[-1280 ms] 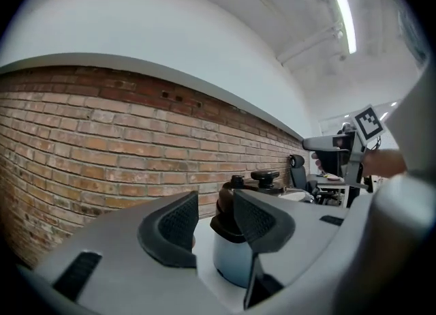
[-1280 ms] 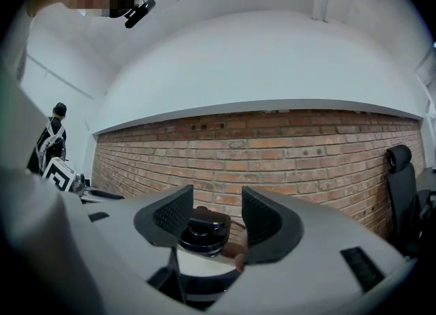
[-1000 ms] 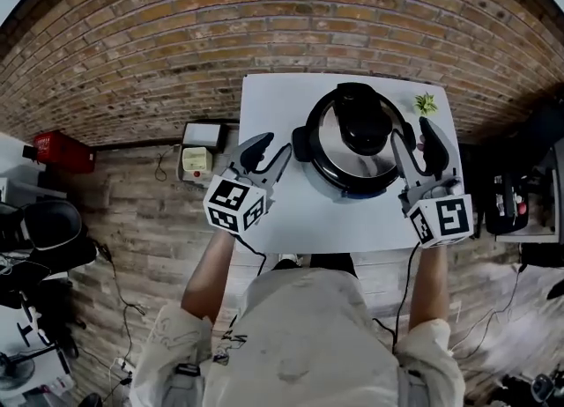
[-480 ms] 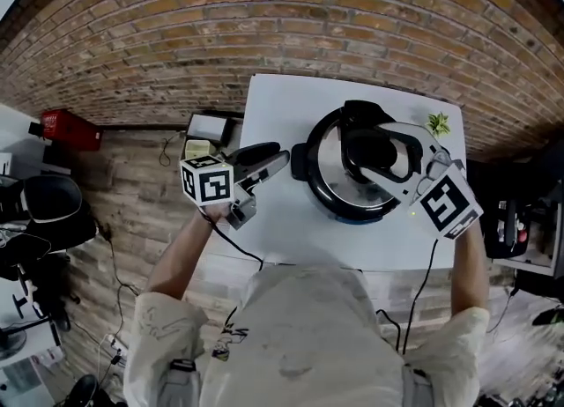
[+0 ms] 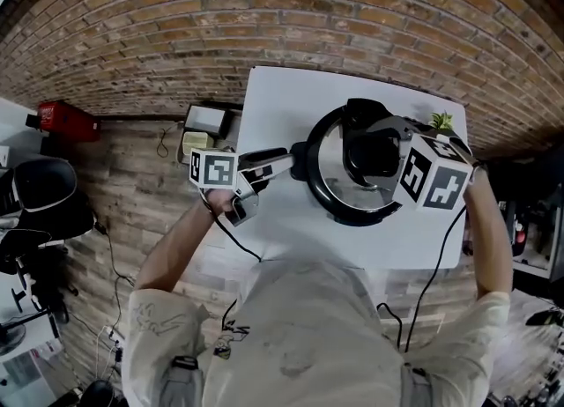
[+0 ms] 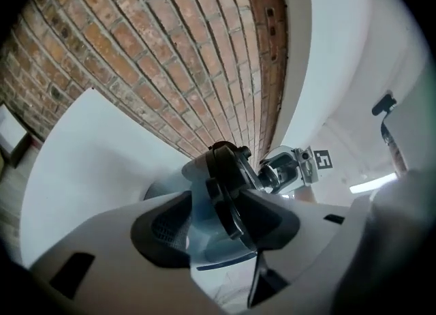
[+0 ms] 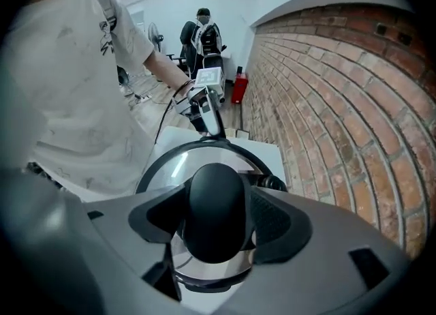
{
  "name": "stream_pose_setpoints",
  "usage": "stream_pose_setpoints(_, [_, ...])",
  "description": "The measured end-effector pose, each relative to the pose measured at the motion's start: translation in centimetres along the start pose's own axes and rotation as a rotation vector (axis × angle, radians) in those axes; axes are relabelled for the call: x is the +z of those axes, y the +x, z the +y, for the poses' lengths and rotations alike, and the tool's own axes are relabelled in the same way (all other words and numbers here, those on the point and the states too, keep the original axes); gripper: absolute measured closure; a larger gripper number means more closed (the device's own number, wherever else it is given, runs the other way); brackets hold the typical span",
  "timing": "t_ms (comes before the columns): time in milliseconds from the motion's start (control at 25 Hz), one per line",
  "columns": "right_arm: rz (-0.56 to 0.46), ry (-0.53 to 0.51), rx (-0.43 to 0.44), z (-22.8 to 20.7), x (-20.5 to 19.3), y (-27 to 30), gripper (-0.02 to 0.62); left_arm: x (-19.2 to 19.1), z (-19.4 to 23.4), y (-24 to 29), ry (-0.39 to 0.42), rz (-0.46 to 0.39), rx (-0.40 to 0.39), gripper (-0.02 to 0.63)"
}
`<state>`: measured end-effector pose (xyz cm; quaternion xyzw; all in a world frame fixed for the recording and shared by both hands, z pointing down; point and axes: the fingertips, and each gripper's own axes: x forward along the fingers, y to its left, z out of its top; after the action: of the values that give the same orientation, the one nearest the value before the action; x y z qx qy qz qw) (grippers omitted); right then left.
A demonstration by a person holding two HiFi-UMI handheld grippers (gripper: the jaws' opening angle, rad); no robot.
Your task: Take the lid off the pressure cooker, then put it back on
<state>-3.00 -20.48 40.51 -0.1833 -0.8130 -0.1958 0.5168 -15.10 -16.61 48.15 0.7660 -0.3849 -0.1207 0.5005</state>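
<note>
Table (image 5: 264,101): you have lowered both grippers to the cooker (image 5: 333,192). Right gripper (image 5: 359,151) straddles the knob (image 7: 216,215), left gripper (image 5: 280,161) the side handle (image 6: 225,194). Both sets of jaws are spread and have just widened, so clamp next.

Eyes on the round pressure-cooker lid (image 5: 328,167): polished steel, mirror-bright, throwing back streaks of light. On top, the black domed knob (image 7: 216,215) is smooth plastic with a soft sheen rather than a full gloss. Around the steel runs the black rim (image 5: 348,216), dark with a slight shine; plastic or coated metal, hard to call. Underneath, the white rectangular table (image 5: 278,106) is smooth, flat and matt. On the far side, the red-brown brick wall (image 5: 264,18) is rough and dull, with pale gritty mortar between the courses. Off left, the grey-brown plank floor (image 5: 132,194) looks like worn, matt wood. Near edge, the person's white T-shirt (image 5: 300,335) is soft, creased cloth. Far left, a red box (image 5: 63,121) looks like plastic.
</note>
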Motion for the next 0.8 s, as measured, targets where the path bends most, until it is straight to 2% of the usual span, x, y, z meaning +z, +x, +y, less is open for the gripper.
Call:
stream_pose_setpoints(120, [0.084,0.007,0.074,0.3,-1.0,0.9,0.287,-0.3,0.1,0.8,-0.099,-0.002,-0.057,0.373])
stream_pose_setpoints(240, [0.101,0.008,0.120,0.4,-1.2,1.2,0.290,-1.0,-0.4,1.9,-0.192,0.012,-0.128,0.378])
stream_pose_setpoints(360, [0.101,0.019,0.137,0.4,-1.1,1.2,0.293,-1.2,-1.1,2.3,-0.286,-0.010,-0.218,0.480])
stream_pose_setpoints(400, [0.104,0.023,0.140,0.4,-1.1,1.3,0.295,-1.2,-1.3,2.3,-0.306,-0.021,-0.238,0.482])
stream_pose_setpoints(800, [0.123,0.034,0.147,0.5,-1.1,1.4,0.298,-1.0,-1.2,2.2,-0.333,-0.045,-0.252,0.495])
